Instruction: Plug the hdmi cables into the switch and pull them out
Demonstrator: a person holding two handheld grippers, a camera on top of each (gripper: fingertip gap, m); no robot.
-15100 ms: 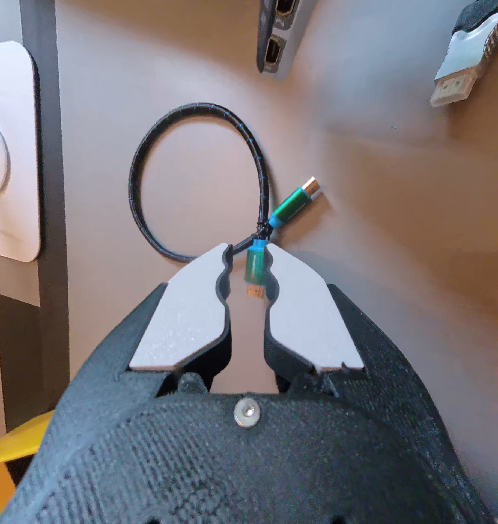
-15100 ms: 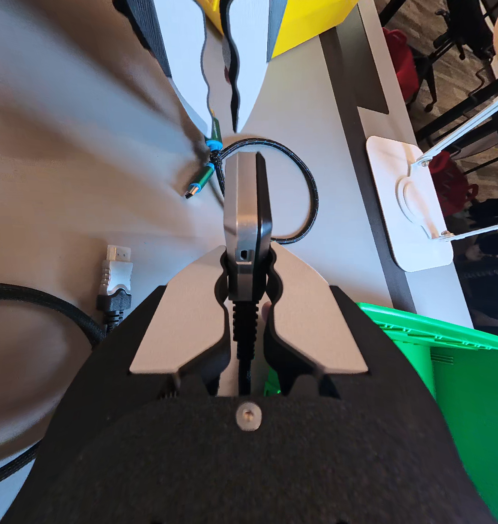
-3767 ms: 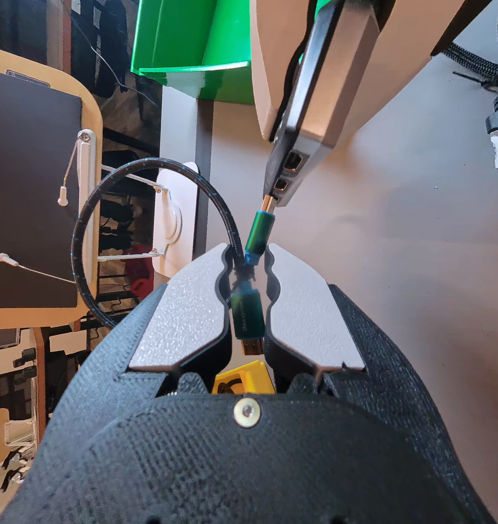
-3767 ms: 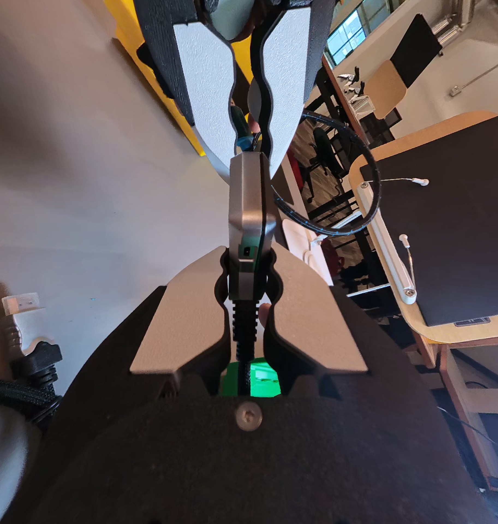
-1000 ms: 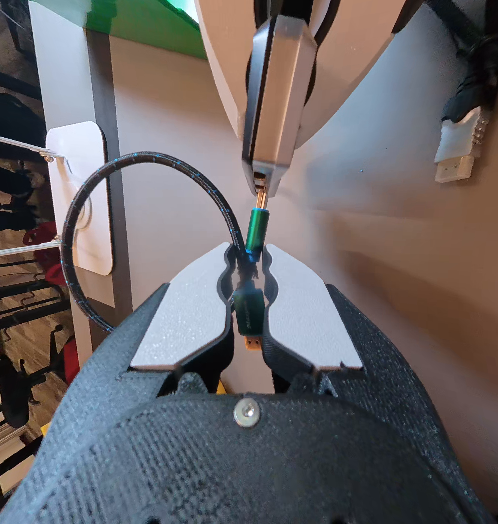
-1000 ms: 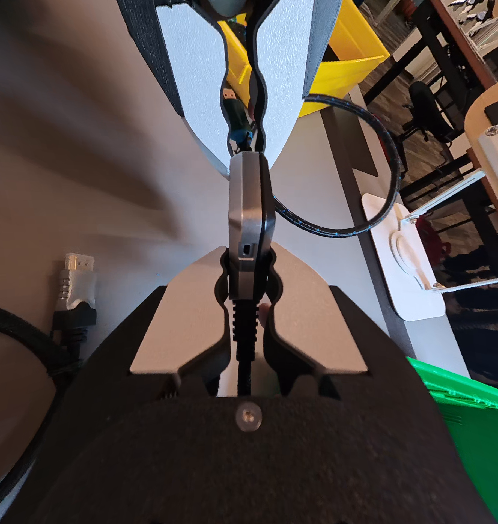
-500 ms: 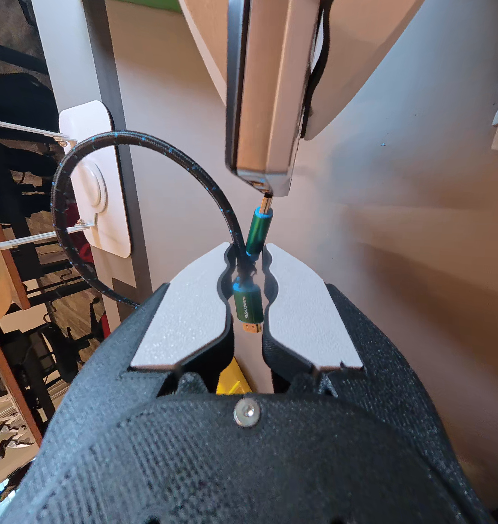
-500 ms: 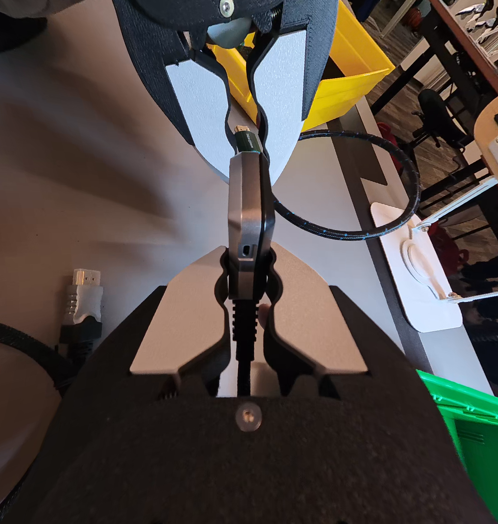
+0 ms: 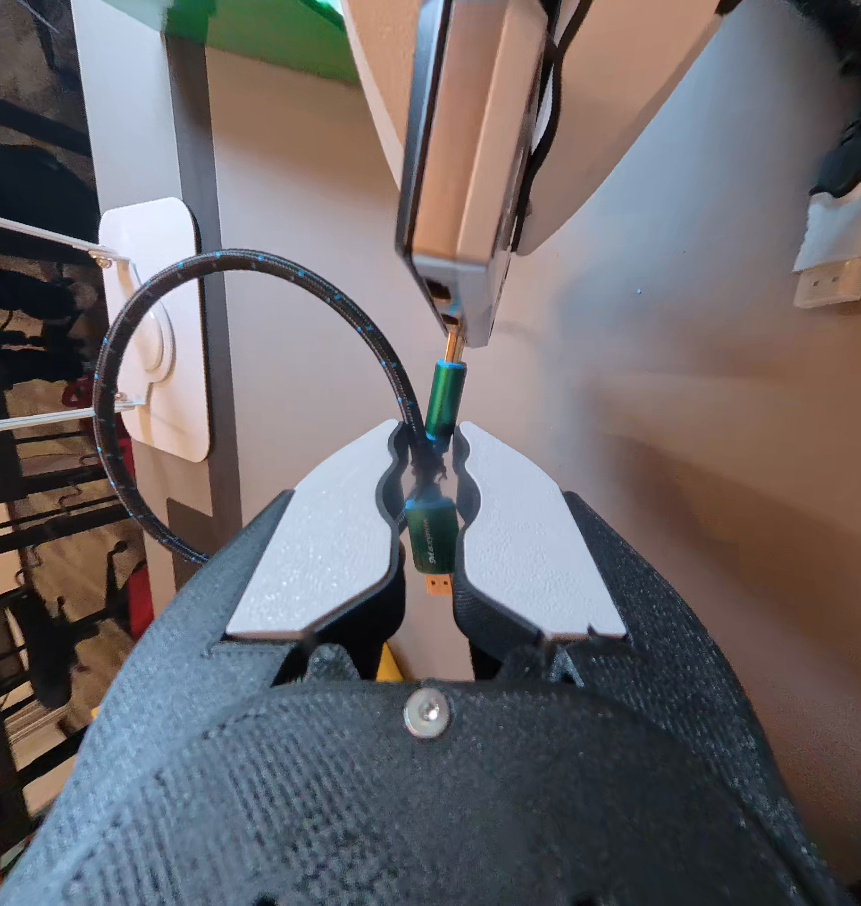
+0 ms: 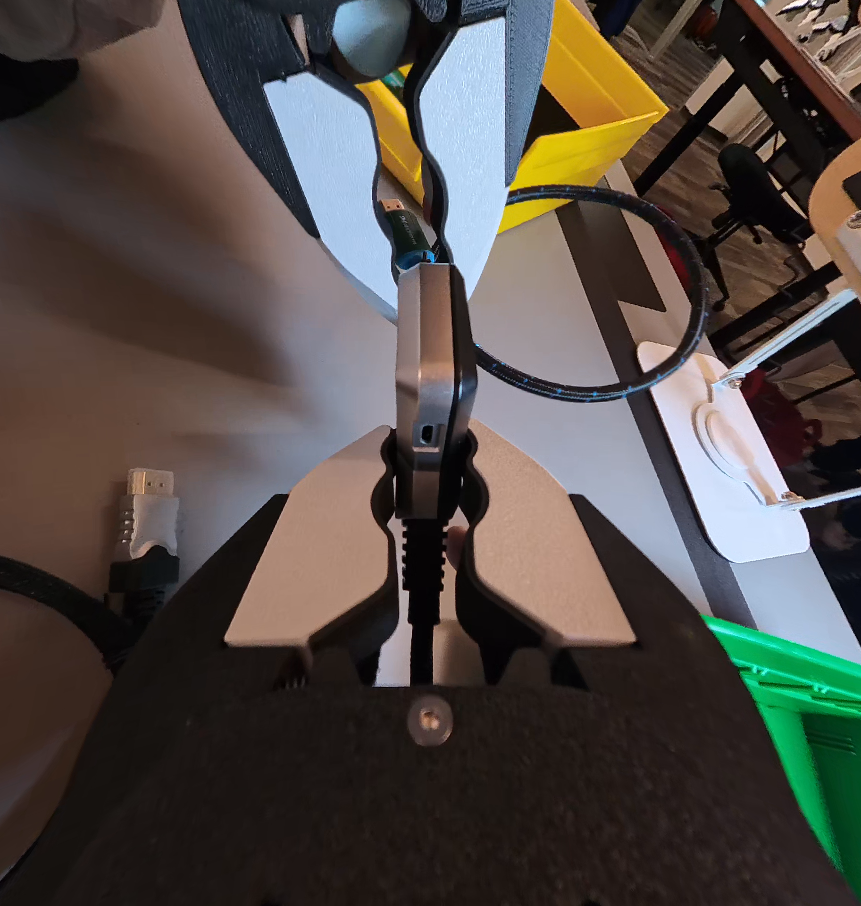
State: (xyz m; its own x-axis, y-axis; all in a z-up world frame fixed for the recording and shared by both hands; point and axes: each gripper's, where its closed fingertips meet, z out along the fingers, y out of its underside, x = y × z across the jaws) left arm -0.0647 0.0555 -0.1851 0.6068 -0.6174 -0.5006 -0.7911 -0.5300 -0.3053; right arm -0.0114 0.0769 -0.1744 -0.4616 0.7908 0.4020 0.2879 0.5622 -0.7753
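Green-sleeved HDMI plug (image 9: 445, 399) — one end of a short braided cable (image 9: 252, 267) — stood with its gold tip at the lower port of the switch (image 9: 460, 171), entering or just touching; how deep it sat could not be told.

Left gripper (image 9: 426, 443): clenched on the cable's bundled neck just behind that plug, both held in the air above the counter (image 9: 688, 441). The cable's other green plug (image 9: 430, 539) hung loose between the fingers, pointing back toward the wrist. The loop of braid arched out past the counter's left edge.

Right gripper (image 10: 430, 451): clamped on the switch at the end where its own black lead comes out, the body edge-up, ports facing the left gripper.

Second cable, silver-headed plug (image 10: 146, 510) — lay flat on the counter well apart from both grippers, untouched.

Also present: yellow bin (image 10: 590, 113) beyond the counter's far edge, green bin (image 10: 810, 711) at its near right corner.

Step in hand, as judged: the first insertion, not yet shown to be seated. The next move would call for a straight push along the plug's axis, with the switch held steady against it. The grip sits on the soft neck and not on the sleeve, so the plug may tilt under load; a small correction of angle may be needed first.
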